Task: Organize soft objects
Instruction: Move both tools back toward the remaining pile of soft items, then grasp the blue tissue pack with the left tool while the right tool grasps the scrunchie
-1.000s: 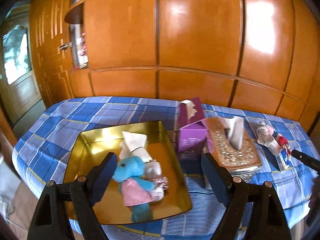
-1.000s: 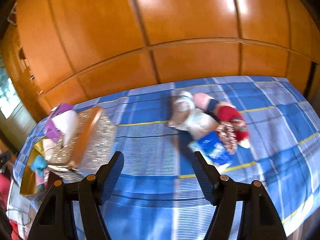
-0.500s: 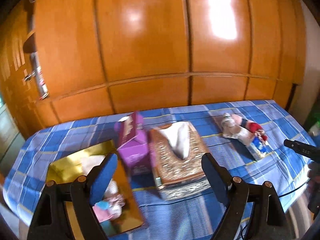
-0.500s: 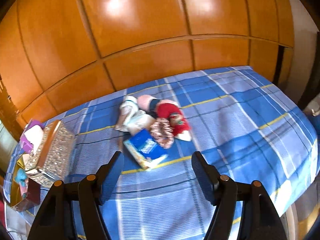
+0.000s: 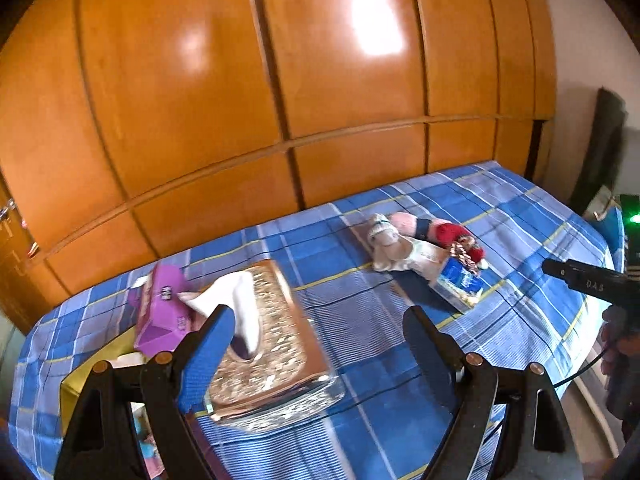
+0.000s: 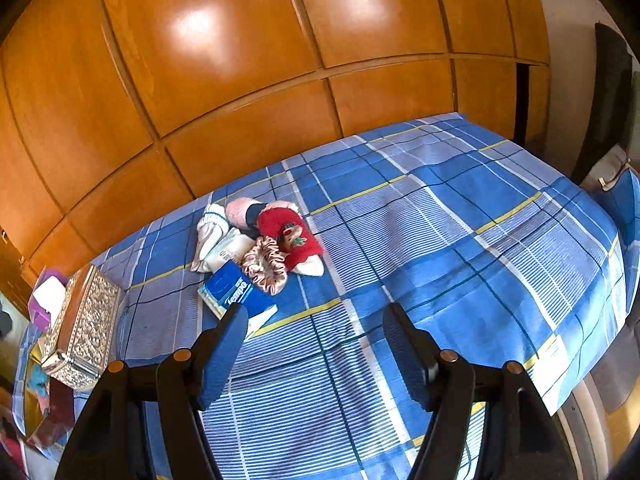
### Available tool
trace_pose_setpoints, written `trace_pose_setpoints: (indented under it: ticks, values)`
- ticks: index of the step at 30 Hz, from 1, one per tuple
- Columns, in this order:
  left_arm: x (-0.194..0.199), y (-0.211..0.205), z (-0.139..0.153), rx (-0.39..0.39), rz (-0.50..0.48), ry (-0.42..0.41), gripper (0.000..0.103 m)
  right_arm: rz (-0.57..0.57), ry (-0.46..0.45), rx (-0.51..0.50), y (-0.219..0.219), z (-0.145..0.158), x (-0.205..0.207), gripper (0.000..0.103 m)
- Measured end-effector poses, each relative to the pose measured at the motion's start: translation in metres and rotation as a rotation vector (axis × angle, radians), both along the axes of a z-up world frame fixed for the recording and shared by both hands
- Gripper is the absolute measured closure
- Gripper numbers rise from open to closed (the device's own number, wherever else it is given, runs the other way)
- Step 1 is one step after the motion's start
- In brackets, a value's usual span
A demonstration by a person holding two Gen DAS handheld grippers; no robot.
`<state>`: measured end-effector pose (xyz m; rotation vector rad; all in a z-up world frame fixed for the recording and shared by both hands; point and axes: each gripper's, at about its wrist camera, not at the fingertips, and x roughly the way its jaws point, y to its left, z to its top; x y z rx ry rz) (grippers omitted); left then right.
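Soft objects (image 6: 260,240): heaped mid-bench on the plaid cloth (image 6: 440,240), well short of the gold tray (image 5: 76,380) at the bench's left end. In the heap, touching or overlapping: white sock (image 6: 210,232), red sock (image 6: 290,236), pink scrunchie (image 6: 268,266), blue tissue pack (image 6: 236,292).

Left gripper (image 5: 316,320): fingers spread wide, nothing between them, hanging above the ornate tissue box (image 5: 272,340). Right gripper (image 6: 316,316): fingers also well apart and empty, just in front of the heap, the left one near the tissue pack's corner.

Likely trouble:
- Pinching one item and dragging its neighbours along, given how tangled the heap looks; scrunchie resting on the pack and prone to slide off.
- Bunching the loose cloth under a low grasp.
- Crushing the soft pack if squeezed hard.

In the way: ornate tissue box and purple box (image 5: 160,312), side by side between heap and tray, the purple one seemingly touching the tray's edge. Any carry to the tray probably needs height over both. Tray contents mostly hidden.
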<state>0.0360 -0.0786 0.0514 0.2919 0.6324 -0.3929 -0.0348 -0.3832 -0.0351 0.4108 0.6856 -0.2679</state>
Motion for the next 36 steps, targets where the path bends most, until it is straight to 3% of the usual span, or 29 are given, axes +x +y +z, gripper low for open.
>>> trace_pose_setpoints:
  ticks: [12,28,31,36]
  values:
    - [0.021,-0.060,-0.031,0.040,-0.100,0.075,0.017,-0.016,0.005,0.011,-0.006,-0.006,-0.001,0.032]
    - [0.052,-0.126,-0.093,0.069,-0.201,0.259,0.018,-0.037,0.041,0.068,-0.018,-0.024,-0.001,0.032]
    - [0.059,-0.139,-0.101,0.059,-0.219,0.310,0.017,-0.039,0.046,0.077,-0.019,-0.026,0.000,0.032]
    - [0.075,-0.159,-0.118,-0.058,-0.194,0.450,0.017,-0.041,0.049,0.089,-0.020,-0.028,0.000,0.032]
